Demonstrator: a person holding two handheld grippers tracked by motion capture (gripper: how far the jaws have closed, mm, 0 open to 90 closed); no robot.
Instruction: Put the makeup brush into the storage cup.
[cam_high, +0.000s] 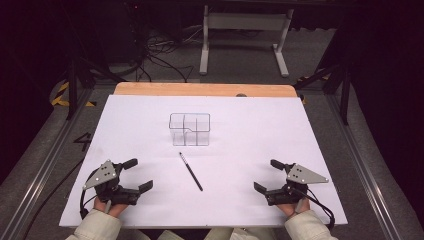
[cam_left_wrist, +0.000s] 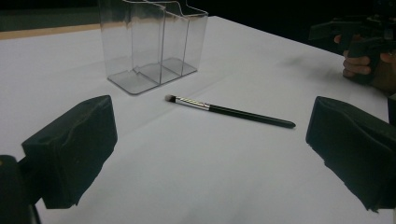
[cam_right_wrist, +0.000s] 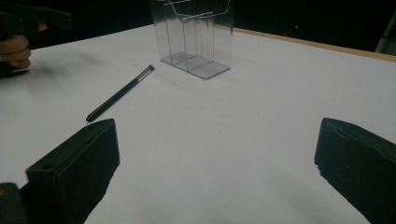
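A thin black makeup brush (cam_high: 191, 171) lies flat on the white table sheet (cam_high: 250, 150), its bristle end toward a clear plastic organizer (cam_high: 189, 129) with several compartments. The brush (cam_left_wrist: 231, 111) and organizer (cam_left_wrist: 152, 42) sit ahead of my left gripper (cam_left_wrist: 210, 158), whose jaws stand wide apart with nothing between them. My left gripper (cam_high: 134, 175) rests near the front left of the sheet. My right gripper (cam_high: 267, 176) rests at the front right, also open and empty (cam_right_wrist: 217, 168). From there the brush (cam_right_wrist: 119, 94) lies to the left and the organizer (cam_right_wrist: 194, 35) stands farther off.
A wooden table edge (cam_high: 200, 89) runs along the back of the sheet. Beyond it stand a white metal frame (cam_high: 245, 35) and floor cables (cam_high: 160, 55). In the left gripper view, the other hand and its gripper (cam_left_wrist: 364, 51) sit at the upper right.
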